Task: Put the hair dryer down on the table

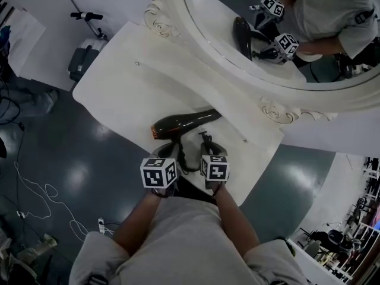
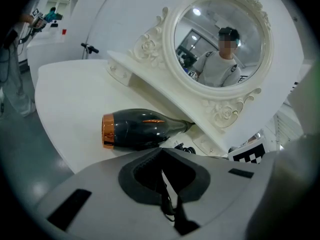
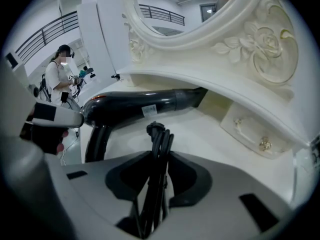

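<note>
A black hair dryer (image 1: 181, 123) with a copper nozzle ring lies on its side on the white vanity table (image 1: 119, 94), just below the mirror. It also shows in the left gripper view as the dryer (image 2: 140, 129) and in the right gripper view as the dryer (image 3: 135, 106). My right gripper (image 1: 209, 150) is near the table's front edge, shut on the dryer's bundled black cord (image 3: 157, 149). Beside it, my left gripper (image 1: 172, 154) has its jaws shut close behind the dryer. A thin dark strand shows at their seam.
An ornate white oval mirror frame (image 1: 273, 108) leans over the back of the table, close above the dryer's rear end. A small drawer handle (image 3: 262, 144) sits under it. On the floor to the left are a suitcase (image 1: 83, 58) and loose cables (image 1: 41, 195).
</note>
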